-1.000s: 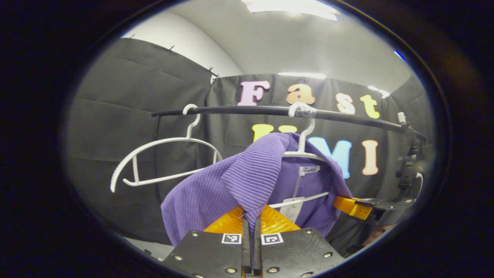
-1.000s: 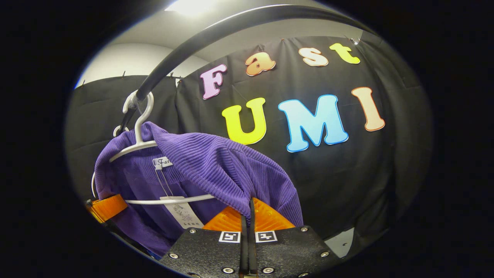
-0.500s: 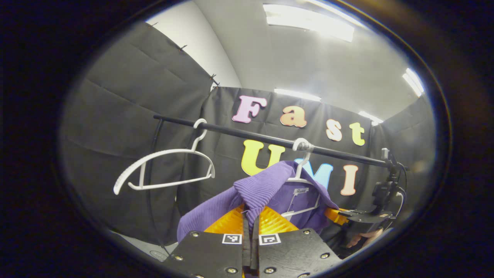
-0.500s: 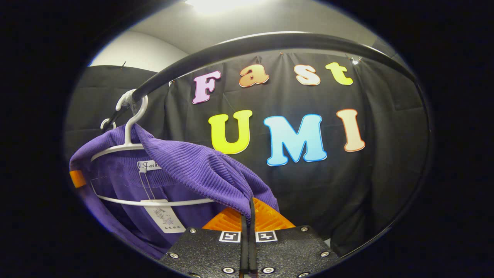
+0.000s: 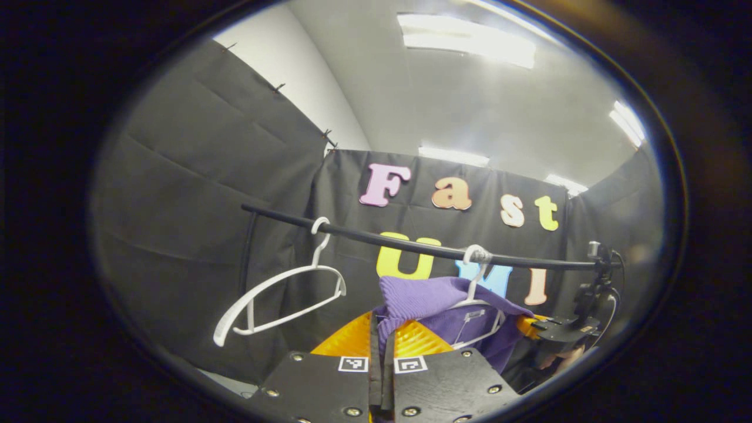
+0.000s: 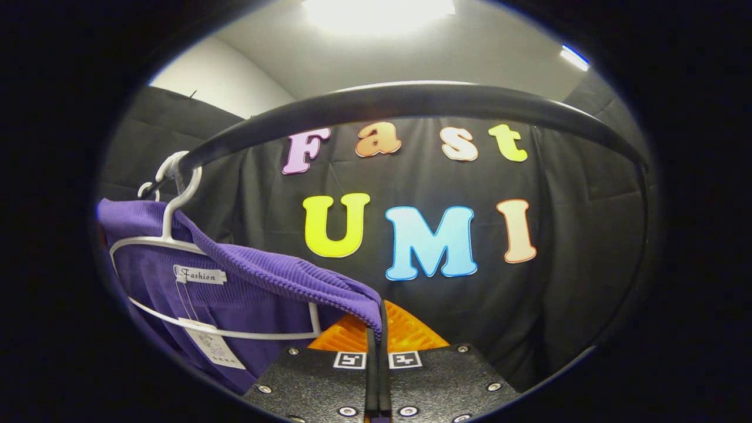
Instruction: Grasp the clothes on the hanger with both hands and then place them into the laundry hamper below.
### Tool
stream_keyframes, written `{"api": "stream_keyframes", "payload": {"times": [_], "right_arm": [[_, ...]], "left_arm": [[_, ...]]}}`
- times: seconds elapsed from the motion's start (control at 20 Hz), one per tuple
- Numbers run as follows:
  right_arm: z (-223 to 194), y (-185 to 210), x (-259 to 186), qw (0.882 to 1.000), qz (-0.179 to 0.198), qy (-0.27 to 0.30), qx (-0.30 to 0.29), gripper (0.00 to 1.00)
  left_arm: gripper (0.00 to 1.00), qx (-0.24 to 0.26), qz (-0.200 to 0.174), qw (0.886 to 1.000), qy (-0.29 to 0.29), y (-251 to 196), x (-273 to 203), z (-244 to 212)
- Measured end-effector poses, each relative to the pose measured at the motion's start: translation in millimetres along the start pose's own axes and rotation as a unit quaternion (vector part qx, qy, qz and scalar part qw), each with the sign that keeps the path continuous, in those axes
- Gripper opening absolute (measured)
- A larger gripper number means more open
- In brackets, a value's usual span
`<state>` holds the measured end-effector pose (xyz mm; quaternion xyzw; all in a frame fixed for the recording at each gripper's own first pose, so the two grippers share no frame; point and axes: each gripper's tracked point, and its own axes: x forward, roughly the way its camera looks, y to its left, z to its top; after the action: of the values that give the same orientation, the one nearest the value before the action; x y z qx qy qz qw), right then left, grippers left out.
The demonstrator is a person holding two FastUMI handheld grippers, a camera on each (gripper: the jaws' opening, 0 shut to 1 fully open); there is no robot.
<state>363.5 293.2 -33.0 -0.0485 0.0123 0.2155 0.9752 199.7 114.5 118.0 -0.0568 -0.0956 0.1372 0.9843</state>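
Since a second ago both my grippers have drawn back and down from the rail, so the purple sweater (image 5: pixel 437 299) now stretches out toward me and sits lower in the left gripper view. It still hangs on its white hanger (image 6: pixel 167 235), whose hook is over the black rail (image 6: pixel 411 100), while each shoulder is pulled away from the hanger frame.

My left gripper (image 5: pixel 382 352) is closed, both fingers pinching a fold of the sweater's near shoulder. My right gripper (image 6: pixel 377 346) is likewise closed on the other shoulder's ribbed edge, and I can see it farther off at the right of the left gripper view too (image 5: pixel 531 324).

The sweater lies ahead of and slightly above both grippers, its long axis running across between them, parallel to the rail. Neither hand looks clearly nearer. I judge the garment must clear the hanger's arms before it can drop; the hamper below is out of sight.

An empty white hanger (image 5: pixel 282 294) hangs on the rail well to the left.
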Motion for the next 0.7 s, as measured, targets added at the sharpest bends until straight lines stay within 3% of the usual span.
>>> {"api": "stream_keyframes", "payload": {"times": [0.15,0.7], "right_arm": [[4,-1,6,1.0,0.005,-0.021,-0.017,0.0],[8,26,2,0.998,0.046,-0.034,-0.033,0.0]], "left_arm": [[0.0,-0.001,0.01,1.0,-0.006,14,6,11],[0.04,0.041,-0.011,0.999,0.01,40,-9,50]]}}
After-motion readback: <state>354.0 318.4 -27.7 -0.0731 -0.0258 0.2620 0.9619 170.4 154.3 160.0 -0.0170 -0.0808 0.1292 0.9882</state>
